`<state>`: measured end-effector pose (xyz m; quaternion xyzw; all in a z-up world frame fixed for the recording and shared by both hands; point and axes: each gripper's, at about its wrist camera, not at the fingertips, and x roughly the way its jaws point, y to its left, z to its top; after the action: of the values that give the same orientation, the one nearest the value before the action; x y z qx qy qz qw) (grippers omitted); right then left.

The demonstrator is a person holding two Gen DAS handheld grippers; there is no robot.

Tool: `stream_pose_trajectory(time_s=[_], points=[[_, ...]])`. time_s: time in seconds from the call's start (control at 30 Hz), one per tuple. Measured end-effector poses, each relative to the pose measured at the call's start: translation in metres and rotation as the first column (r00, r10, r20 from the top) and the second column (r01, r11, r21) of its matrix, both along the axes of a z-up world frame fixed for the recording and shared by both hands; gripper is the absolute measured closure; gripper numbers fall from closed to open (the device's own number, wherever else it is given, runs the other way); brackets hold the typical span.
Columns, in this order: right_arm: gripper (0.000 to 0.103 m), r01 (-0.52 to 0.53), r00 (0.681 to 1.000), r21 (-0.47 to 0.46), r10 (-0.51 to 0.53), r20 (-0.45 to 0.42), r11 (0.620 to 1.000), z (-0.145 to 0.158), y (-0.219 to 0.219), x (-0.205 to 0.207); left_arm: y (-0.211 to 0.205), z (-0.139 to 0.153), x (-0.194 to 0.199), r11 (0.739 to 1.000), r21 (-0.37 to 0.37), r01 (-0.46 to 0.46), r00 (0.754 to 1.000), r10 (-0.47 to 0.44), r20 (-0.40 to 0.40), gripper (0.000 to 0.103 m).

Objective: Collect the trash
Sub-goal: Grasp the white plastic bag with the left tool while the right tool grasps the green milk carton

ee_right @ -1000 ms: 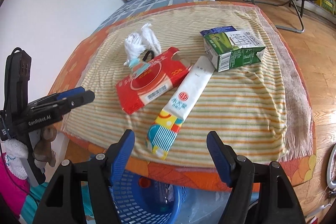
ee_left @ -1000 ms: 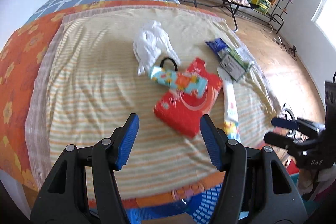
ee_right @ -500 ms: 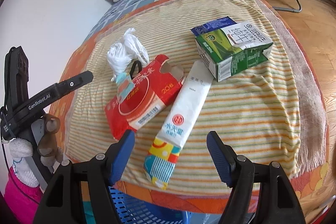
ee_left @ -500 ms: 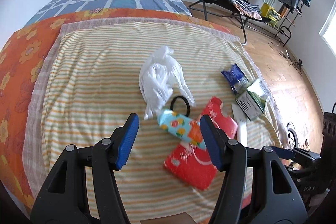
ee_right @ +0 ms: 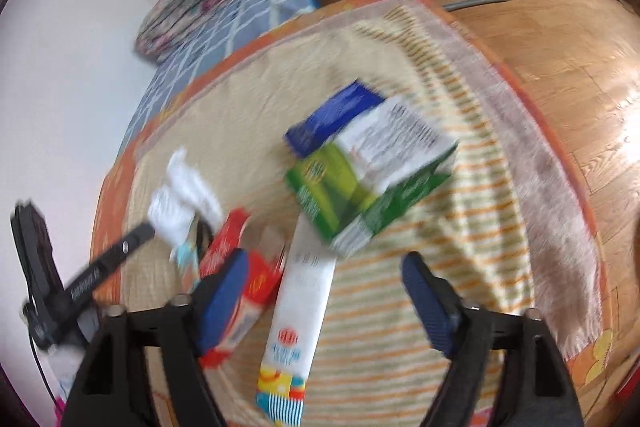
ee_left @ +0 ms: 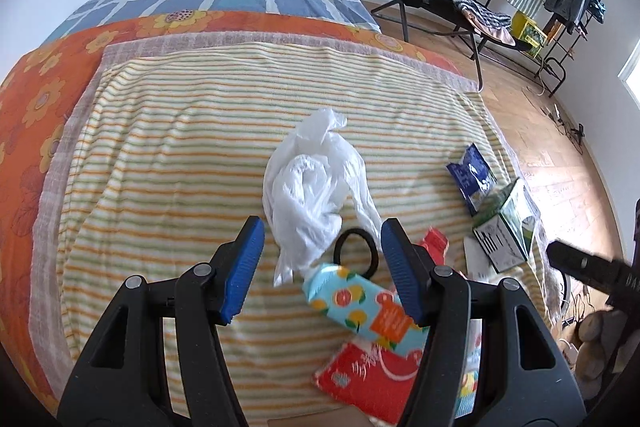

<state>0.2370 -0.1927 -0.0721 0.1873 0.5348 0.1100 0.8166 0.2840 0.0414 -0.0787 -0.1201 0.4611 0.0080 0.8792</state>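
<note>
A crumpled white plastic bag (ee_left: 316, 183) lies on the striped blanket (ee_left: 168, 155) of the bed, framed between the spread blue fingers (ee_left: 244, 267) of the left gripper (ee_left: 320, 267), which hovers just above, empty and level. Touching the bag's near end are a black hair tie (ee_left: 356, 251) and a floral blue pack (ee_left: 360, 303) resting on a red tissue box (ee_left: 368, 375). Further right lie a green-and-white milk carton (ee_right: 372, 183) and a blue wrapper (ee_left: 470, 179). The right gripper (ee_right: 324, 303), fingers also wide apart and empty, points over a long white packet (ee_right: 304, 311) just in front of the carton; this view is blurred.
</note>
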Motion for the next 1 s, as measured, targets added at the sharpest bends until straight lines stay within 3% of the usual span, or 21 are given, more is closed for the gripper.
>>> stream_pose_trajectory(time_s=[0.33, 0.57, 0.73, 1.0], points=[[0.013, 0.103, 0.993, -0.094, -0.107, -0.044, 0.99, -0.017, -0.006, 0.049, 0.006, -0.014, 0.024, 1.0, -0.013, -0.021, 1.0, 0.021, -0.016, 0.041], [0.009, 0.155, 0.984, -0.101, -0.163, -0.069, 0.983, -0.028, -0.011, 0.071, 0.005, -0.021, 0.031, 1.0, -0.019, -0.003, 1.0, 0.002, -0.025, 0.041], [0.006, 0.143, 0.986, -0.13, -0.153, -0.072, 0.981, -0.032, -0.004, 0.078, 0.008, -0.025, 0.03, 0.998, -0.06, 0.0, 0.999, -0.002, -0.033, 0.041], [0.007, 0.126, 0.988, -0.128, -0.136, -0.074, 0.984, -0.033, -0.004, 0.078, 0.005, -0.022, 0.025, 0.995, -0.049, 0.092, 0.994, -0.094, -0.047, 0.041]])
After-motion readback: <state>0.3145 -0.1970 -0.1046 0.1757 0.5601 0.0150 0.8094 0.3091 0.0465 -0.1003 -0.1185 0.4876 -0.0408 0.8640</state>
